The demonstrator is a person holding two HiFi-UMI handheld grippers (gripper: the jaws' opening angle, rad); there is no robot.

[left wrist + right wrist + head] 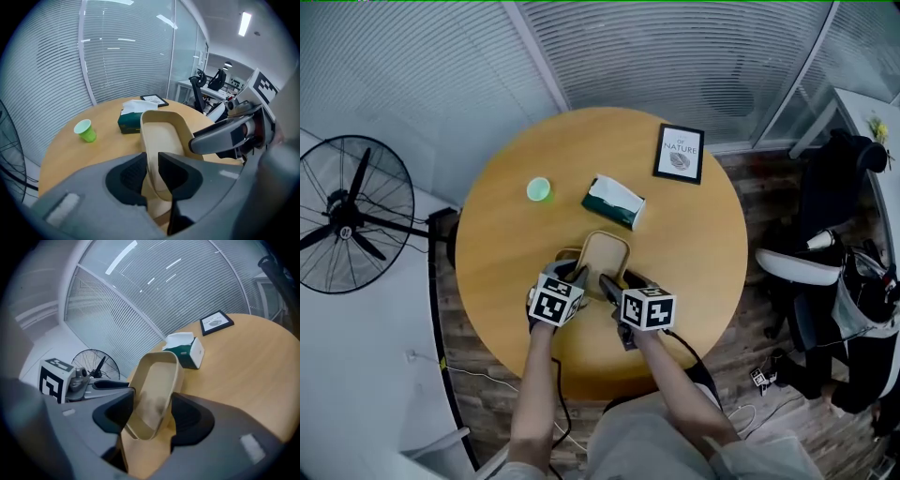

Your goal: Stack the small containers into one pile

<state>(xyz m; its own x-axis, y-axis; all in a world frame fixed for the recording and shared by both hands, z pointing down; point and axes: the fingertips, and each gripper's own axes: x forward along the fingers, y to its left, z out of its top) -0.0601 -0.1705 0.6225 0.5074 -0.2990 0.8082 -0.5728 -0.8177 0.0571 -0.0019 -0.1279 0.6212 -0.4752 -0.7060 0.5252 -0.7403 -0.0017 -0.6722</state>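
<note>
A beige oblong container (606, 253) sits tilted over a second beige container (566, 255) near the table's front. My left gripper (577, 274) is shut on the upper container's near wall, one pad inside and one outside (152, 165). My right gripper (617, 281) holds the same container (157, 376) by its near end, with the jaws wide and both pads against its side walls (152, 411). The lower container (140, 458) shows beneath it. In the left gripper view the right gripper's fingers (220, 138) reach in from the right.
On the round wooden table (712, 234) stand a small green cup (539, 189), a green tissue box (614, 202) and a framed print (679, 153) at the far side. A floor fan (349, 214) is to the left and an office chair (825, 253) to the right.
</note>
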